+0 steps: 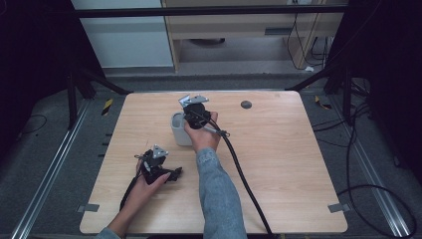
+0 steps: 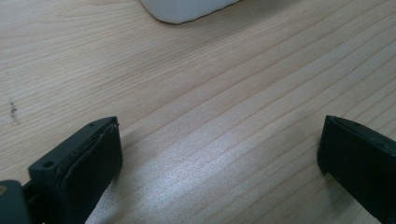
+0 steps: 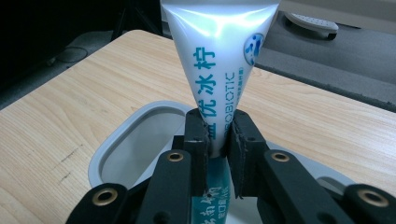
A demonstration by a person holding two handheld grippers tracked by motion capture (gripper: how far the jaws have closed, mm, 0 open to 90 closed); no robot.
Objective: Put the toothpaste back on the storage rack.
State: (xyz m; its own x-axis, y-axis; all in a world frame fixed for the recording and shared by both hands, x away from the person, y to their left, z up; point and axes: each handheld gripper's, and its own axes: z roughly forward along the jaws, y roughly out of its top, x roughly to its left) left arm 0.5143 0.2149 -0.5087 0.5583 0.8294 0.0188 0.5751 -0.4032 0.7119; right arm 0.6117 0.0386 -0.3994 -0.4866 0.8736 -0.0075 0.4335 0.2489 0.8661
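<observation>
Right claw point(image 3: 217, 140) is squeezing a tube point(image 3: 219, 51) between its two black jaws, low down near the thin end. In the right gripper view the tube is standing up over a grey cup point(image 3: 140, 140), with its wide flat end pointing up and its thin end going down into the cup. In the high view the cup point(image 1: 178, 130) is sitting near the middle of the worktop point(image 1: 278, 164), and the right claw point(image 1: 191, 110) is hanging just above it.

Left claw point(image 2: 219, 158) is resting low over the wood, near the cup, and its jaws are standing wide with nothing between them.

I think the tube is light and soft, so it is going to bend or squash if pinched too hard. Its skin is shiny and smooth, so it could slip. Holding it near the stiffer thin end looks best. The cup looks like hard plastic with round corners. The worktop is pale wood with fine lines.
</observation>
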